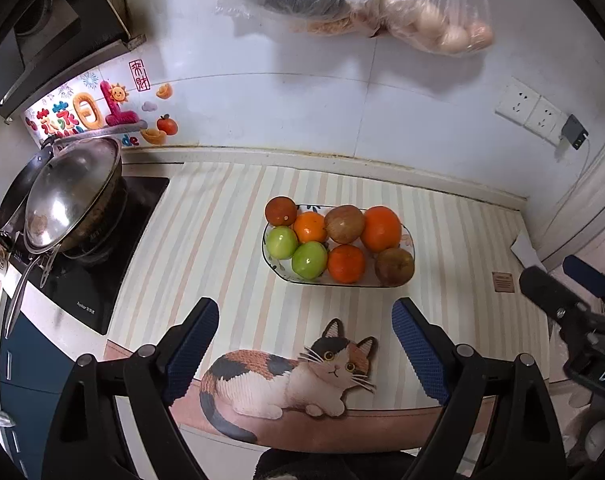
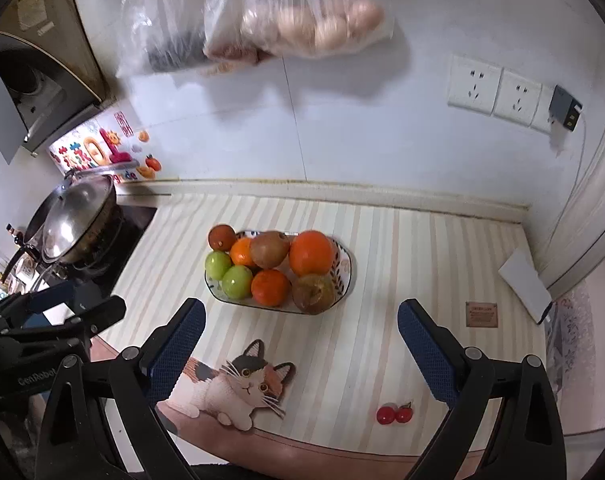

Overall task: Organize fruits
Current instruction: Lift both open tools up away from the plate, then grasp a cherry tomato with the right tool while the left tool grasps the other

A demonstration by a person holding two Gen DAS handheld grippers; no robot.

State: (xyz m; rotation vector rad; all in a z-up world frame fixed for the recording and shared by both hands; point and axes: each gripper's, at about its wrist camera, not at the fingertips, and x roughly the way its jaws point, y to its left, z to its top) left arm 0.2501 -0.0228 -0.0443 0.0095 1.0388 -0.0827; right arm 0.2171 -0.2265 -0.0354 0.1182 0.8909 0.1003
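Lying ahead of both spread hand-held grippers (image 1: 304,344) (image 2: 300,346): fruit plate (image 1: 409,240).

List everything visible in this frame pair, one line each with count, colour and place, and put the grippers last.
plate: one, white with dark rim, middle of the mat
oranges: three, orange, on the plate
green fruits: two, green, left end of the plate
brown fruits: three, brownish, one at the plate's far left edge, one in the middle, one at the near right
cherry tomatoes: two, red, on the mat near its front edge
mat: one, striped with a cat picture, on the counter
wok: one, steel lid, on the stove at left
bags: two, clear plastic, hanging on the wall
sockets: white, on the wall at right
left gripper: open, empty
right gripper: open, empty
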